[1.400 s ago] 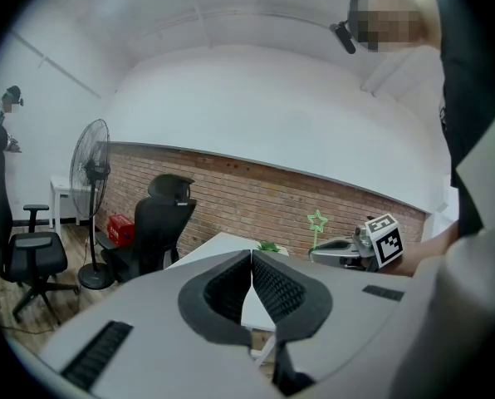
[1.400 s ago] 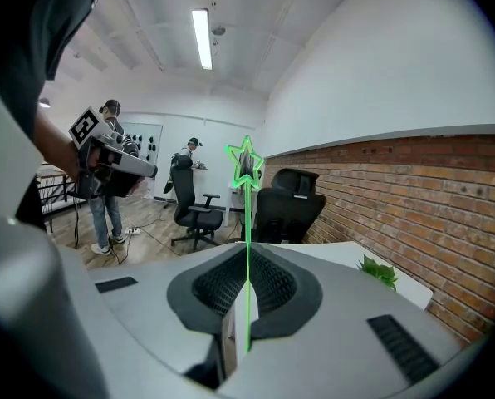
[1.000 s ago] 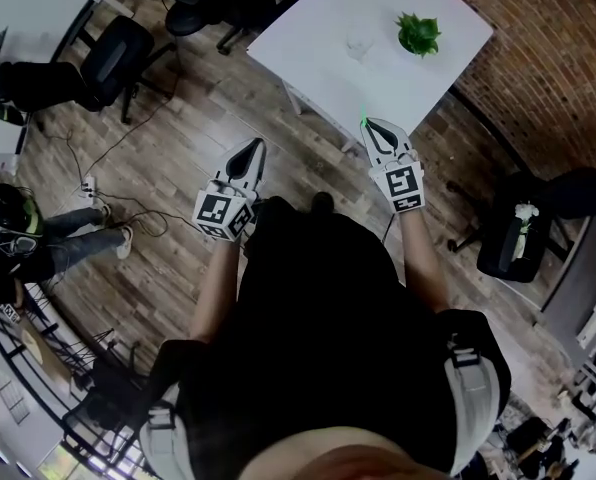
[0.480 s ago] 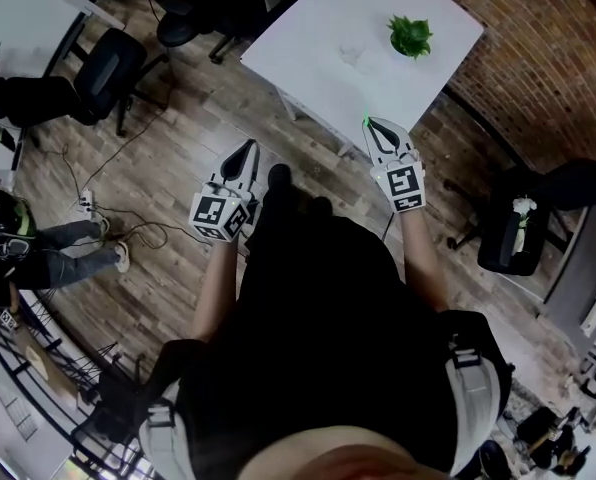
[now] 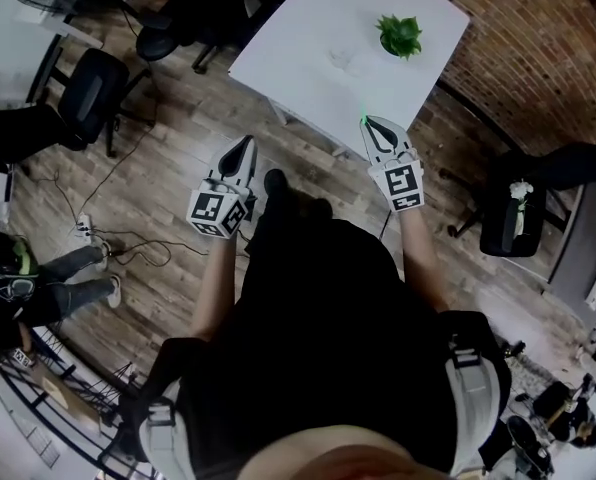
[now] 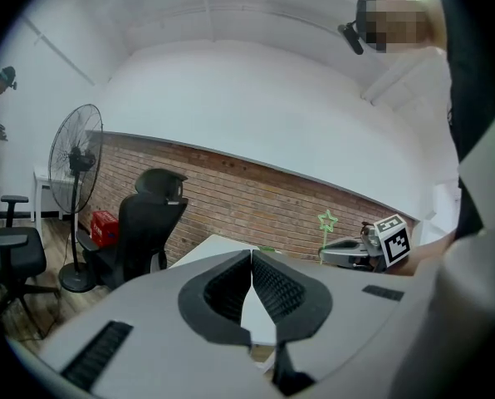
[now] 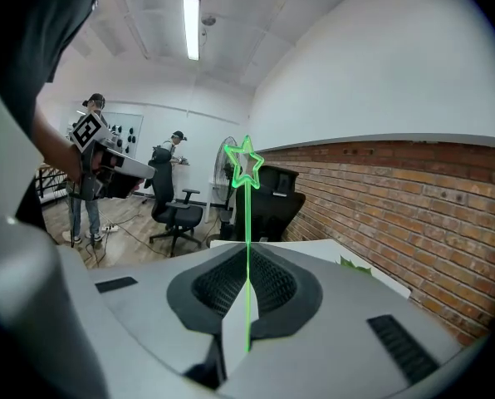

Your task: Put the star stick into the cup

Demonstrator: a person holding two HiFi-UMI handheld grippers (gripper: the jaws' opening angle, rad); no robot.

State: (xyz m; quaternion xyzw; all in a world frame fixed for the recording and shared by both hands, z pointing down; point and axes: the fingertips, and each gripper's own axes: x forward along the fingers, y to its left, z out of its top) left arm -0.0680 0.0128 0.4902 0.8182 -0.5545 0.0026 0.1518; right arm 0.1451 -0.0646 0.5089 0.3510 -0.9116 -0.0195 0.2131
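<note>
A thin green star stick [image 7: 247, 166] stands upright between the pads of my right gripper [image 7: 247, 252], which is shut on its shaft. In the head view the star [image 5: 363, 120] shows just past that gripper [image 5: 370, 125], short of the white table's [image 5: 288, 38] near edge. A clear cup [image 5: 342, 60] stands faintly on the table, well ahead of both grippers. My left gripper [image 5: 240, 152] hangs over the wooden floor, its jaws together with nothing in them [image 6: 252, 254]. From the left gripper view the star [image 6: 327, 220] rises above the right gripper [image 6: 357, 253].
A small green potted plant [image 5: 399, 34] stands on the table beyond the cup. Black office chairs [image 5: 90, 86] and a floor cable [image 5: 128, 248] lie to the left. Another black chair [image 5: 508, 218] stands at the right by the brick wall [image 5: 538, 48]. A person [image 5: 18, 288] is at far left.
The table, cup and plant have slid left and closer in the head view as the person steps forward. Both grippers keep their pose, the right still gripping the stick.
</note>
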